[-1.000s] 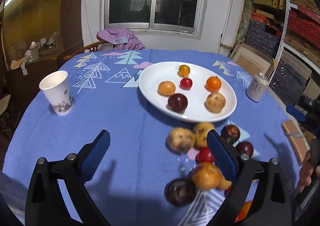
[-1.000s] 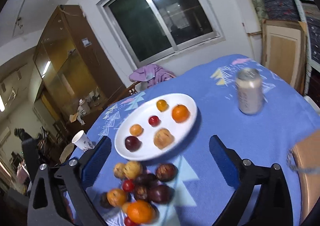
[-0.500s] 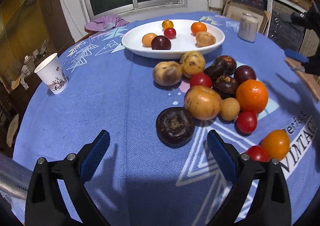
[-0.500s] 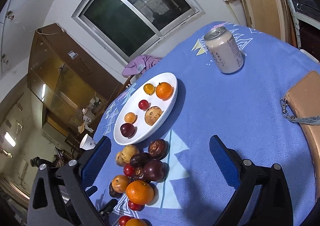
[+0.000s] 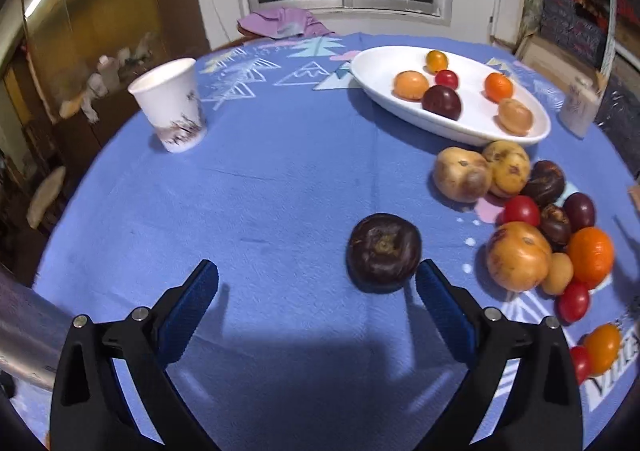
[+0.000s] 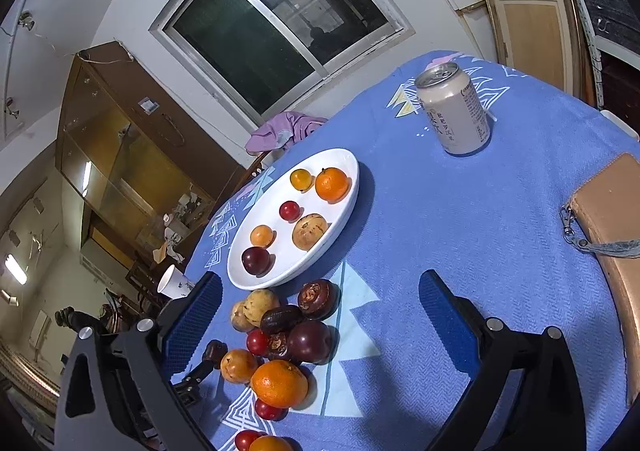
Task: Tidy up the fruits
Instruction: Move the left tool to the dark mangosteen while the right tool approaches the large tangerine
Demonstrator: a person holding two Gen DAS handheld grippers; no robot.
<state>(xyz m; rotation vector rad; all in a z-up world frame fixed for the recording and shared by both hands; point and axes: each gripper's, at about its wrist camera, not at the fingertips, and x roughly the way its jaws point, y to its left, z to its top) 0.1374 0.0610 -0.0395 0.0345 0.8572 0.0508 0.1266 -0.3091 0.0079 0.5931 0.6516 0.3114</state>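
Observation:
A white oval plate (image 5: 472, 129) (image 6: 340, 171) on the blue cloth holds several small fruits. In front of it lies a loose pile of fruit (image 5: 532, 223) (image 6: 280, 339), with a big orange (image 6: 279, 384) at its near end. One dark round fruit (image 5: 383, 253) lies apart from the pile, just ahead of my left gripper (image 5: 316, 287) and close to its right finger. That gripper is open and empty. My right gripper (image 6: 320, 303) is open too, held above the pile with nothing between its fingers.
A paper cup (image 5: 170, 109) stands at the left of the table. A drink can (image 6: 454, 109) stands beyond the plate on the right. A tan pouch with a clasp (image 6: 608, 219) lies at the right edge. A chair with purple cloth (image 5: 284, 23) is behind the table.
My left gripper has dropped low and swung left, so the dark fruit now sits near its right finger and the pile is off to the right. The right gripper has come closer to the pile.

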